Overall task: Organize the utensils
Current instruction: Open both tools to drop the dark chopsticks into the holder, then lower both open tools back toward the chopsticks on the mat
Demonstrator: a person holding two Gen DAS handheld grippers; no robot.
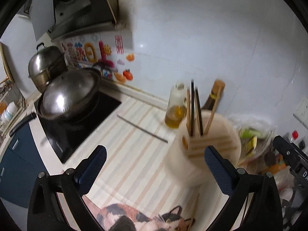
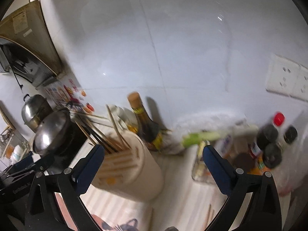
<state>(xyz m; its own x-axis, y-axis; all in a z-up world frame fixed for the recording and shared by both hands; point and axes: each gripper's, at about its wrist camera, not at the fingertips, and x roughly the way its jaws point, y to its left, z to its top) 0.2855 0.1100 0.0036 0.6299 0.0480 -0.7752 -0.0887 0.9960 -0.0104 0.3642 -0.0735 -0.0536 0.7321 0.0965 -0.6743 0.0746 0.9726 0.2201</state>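
A cream round utensil holder [image 1: 194, 165] with a slotted lid stands on the striped mat [image 1: 134, 154]. Several wooden and dark chopsticks [image 1: 192, 107] stick up out of it. My left gripper [image 1: 155, 152] is open; the holder sits just ahead, partly behind its right finger, untouched by the pads. A thin metal rod [image 1: 142, 128] lies loose on the mat further back. In the right wrist view the holder [image 2: 134, 163] and its chopsticks [image 2: 100, 134] are ahead on the left. My right gripper [image 2: 153, 150] is open and holds nothing.
A lidded wok [image 1: 71, 94] sits on the black hob at left, a steamer pot [image 1: 45, 61] behind it. An oil bottle [image 1: 175, 111] and a dark sauce bottle [image 2: 146, 123] stand behind the holder. Spice jars [image 2: 269, 144] and a leek [image 2: 207, 135] crowd the right.
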